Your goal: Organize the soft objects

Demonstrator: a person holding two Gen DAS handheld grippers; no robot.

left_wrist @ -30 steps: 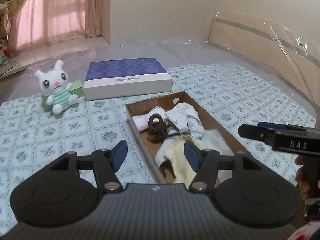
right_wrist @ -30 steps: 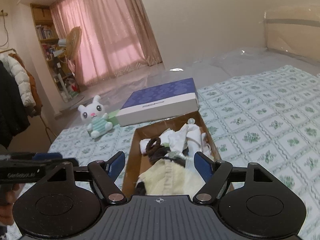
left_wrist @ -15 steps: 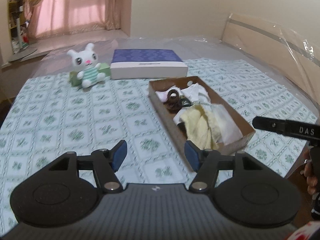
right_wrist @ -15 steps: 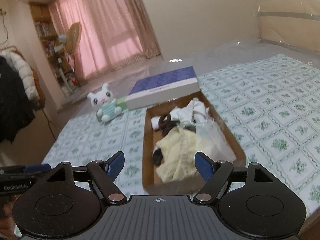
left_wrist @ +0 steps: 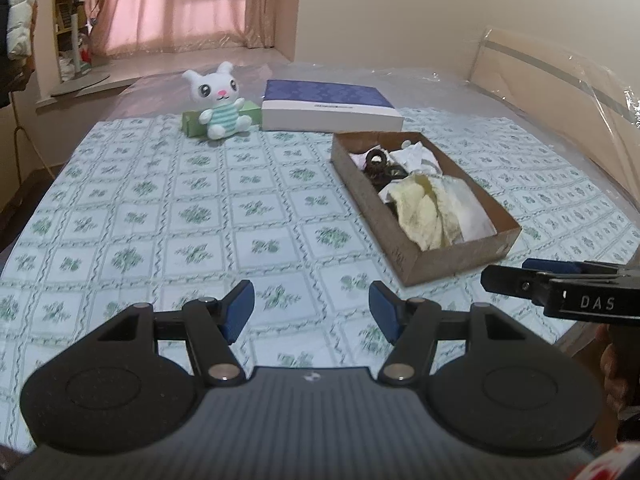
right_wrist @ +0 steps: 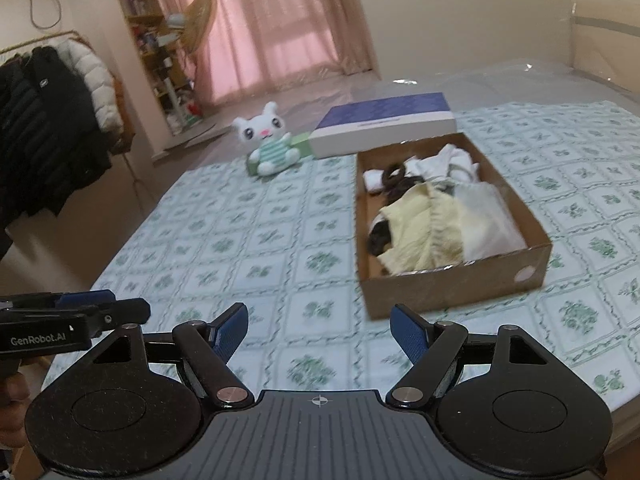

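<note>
A brown cardboard box (left_wrist: pixel 404 252) (right_wrist: pixel 452 288) lies on the patterned bed cover, holding soft things: a pale yellow cloth (left_wrist: pixel 418 210) (right_wrist: pixel 416 232), white cloths (left_wrist: pixel 416 156) (right_wrist: pixel 444 164), a brown scrunchie (left_wrist: pixel 376 159) (right_wrist: pixel 394 174). A white plush bunny (left_wrist: pixel 220 100) (right_wrist: pixel 268 144) sits at the far side. My left gripper (left_wrist: pixel 312 310) hangs open over the near cover, nothing between its fingers. My right gripper (right_wrist: pixel 320 330) is open and empty too, short of the box's near wall. Each gripper shows at the edge of the other's view.
A purple and white flat box (left_wrist: pixel 330 106) (right_wrist: pixel 384 122) lies behind the cardboard box, a small green box (left_wrist: pixel 192 122) under the bunny. Coats (right_wrist: pixel 52 120) hang at the left, a fan (right_wrist: pixel 196 12) and shelves stand by pink curtains. Plastic sheet covers the headboard (left_wrist: pixel 560 80).
Both grippers have pulled back from over the box toward the near edge of the bed; the box and bunny now look farther off. Both stay open and empty.
</note>
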